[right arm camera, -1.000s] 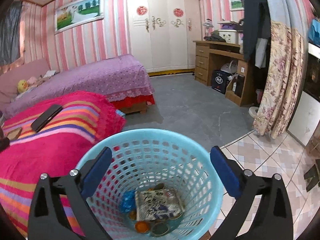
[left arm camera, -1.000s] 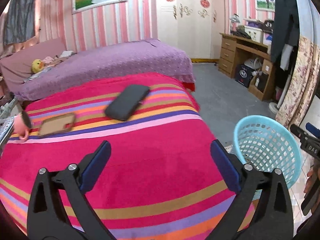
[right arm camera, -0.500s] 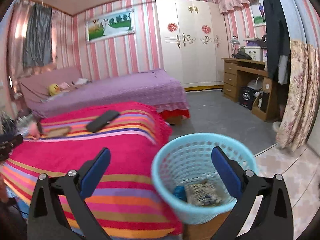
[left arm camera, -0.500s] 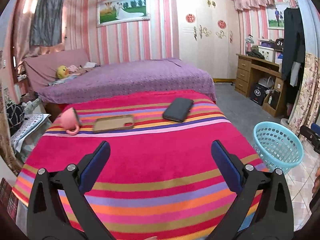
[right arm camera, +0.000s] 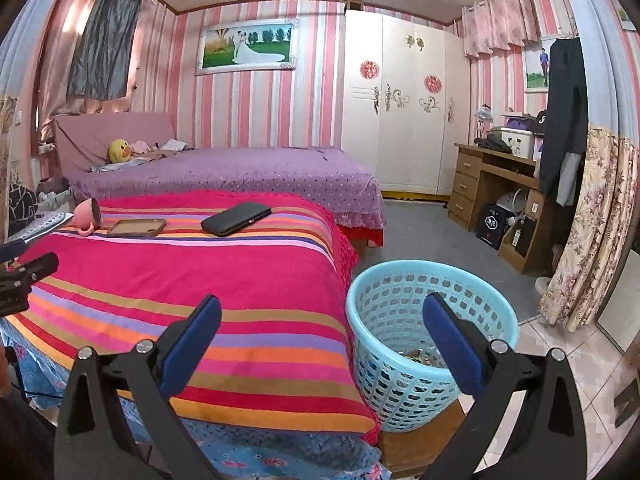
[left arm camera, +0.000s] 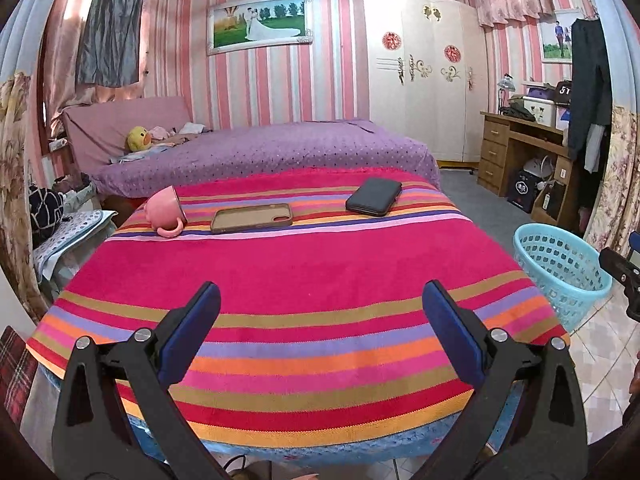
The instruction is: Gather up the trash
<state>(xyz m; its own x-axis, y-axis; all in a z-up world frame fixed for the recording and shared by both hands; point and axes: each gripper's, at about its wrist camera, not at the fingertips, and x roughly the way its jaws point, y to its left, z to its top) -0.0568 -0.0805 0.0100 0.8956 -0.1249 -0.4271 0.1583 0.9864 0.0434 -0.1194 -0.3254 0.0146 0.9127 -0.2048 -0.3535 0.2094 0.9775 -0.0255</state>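
A light blue plastic basket (right arm camera: 404, 344) stands on a low wooden stand right of the striped table; some trash shows at its bottom (right arm camera: 420, 357). The left wrist view has the same basket (left arm camera: 560, 272) at the right. My right gripper (right arm camera: 320, 316) is open and empty, held back from the table's near corner and the basket. My left gripper (left arm camera: 320, 304) hangs open and empty over the table's near edge. Far back on the striped cloth lie a tipped pink mug (left arm camera: 166, 216), a brown phone case (left arm camera: 252, 218) and a black wallet (left arm camera: 374, 196).
A table with a red striped cloth (left arm camera: 288, 280) fills the foreground; a purple bed (left arm camera: 260, 152) lies behind it. A wooden desk (right arm camera: 496, 192) and floral curtain (right arm camera: 592, 232) stand at the right, with grey floor (right arm camera: 420, 232) between. The other gripper's tip (left arm camera: 618, 268) shows at the right edge.
Both grippers have pulled back and up from the table and basket. The basket went from directly under the right gripper to farther ahead; more of the table has come into view.
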